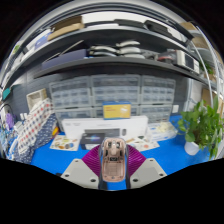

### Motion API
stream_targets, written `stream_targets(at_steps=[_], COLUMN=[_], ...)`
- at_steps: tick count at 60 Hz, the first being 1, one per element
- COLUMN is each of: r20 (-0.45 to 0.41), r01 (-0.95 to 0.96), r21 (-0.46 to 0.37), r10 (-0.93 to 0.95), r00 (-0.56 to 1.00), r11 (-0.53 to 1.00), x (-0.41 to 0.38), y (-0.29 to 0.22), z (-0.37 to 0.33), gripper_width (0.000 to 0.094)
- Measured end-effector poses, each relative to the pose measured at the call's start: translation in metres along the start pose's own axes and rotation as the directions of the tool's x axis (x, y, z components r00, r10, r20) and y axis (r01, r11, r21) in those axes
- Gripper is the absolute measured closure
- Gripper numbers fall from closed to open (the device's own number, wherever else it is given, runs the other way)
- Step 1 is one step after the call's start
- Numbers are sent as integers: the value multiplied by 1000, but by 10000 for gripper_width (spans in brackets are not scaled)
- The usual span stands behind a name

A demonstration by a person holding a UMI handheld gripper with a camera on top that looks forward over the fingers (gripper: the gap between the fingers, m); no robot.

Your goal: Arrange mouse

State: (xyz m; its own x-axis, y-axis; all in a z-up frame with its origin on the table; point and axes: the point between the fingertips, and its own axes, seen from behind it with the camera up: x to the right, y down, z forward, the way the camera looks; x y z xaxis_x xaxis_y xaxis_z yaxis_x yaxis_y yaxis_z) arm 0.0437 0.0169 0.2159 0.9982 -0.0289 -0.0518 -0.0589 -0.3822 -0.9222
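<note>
A beige, partly see-through mouse (pixel 113 156) sits between my two fingers, and both purple pads (pixel 95 158) press on its sides. My gripper (pixel 113 162) is shut on the mouse and holds it above the blue table surface (pixel 50 157). The mouse points away from me, its front toward a white box (pixel 100 128) beyond the fingers.
A green plant (pixel 203 125) stands to the right. A patterned cloth (pixel 32 128) lies to the left. Papers or cards (pixel 66 143) lie on the blue surface on both sides. Drawer cabinets (pixel 110 95) and shelves (pixel 110 50) rise behind.
</note>
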Motion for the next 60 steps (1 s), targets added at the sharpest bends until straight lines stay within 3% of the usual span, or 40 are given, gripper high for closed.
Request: stream_targets(at_steps=[5,16,34,44,45,46,56,57,60], r20=[43,126,123,107,105,103,117,120,101], r01=[28,74,99,106,104,102,88,87,81], r21=[-13,-123,-312,-294,-293,-294,-288,-293,-315], r10=[-27,-58,-63,-78,-76,-75,-57,-53,-51], r00=[999,990,990,991,992,992,992,991,994], r11=[1000,990,945,950,950,950,954,952,946], x=[-55,-139,-157,-154,-154,-154,-156,-157,-153], y=[10,94,230,242,242,243,241,241,241], z=[-3,5,28,32,33,32,32,31,28], gripper_width=[624,625,627,617,546,590,472,444,235])
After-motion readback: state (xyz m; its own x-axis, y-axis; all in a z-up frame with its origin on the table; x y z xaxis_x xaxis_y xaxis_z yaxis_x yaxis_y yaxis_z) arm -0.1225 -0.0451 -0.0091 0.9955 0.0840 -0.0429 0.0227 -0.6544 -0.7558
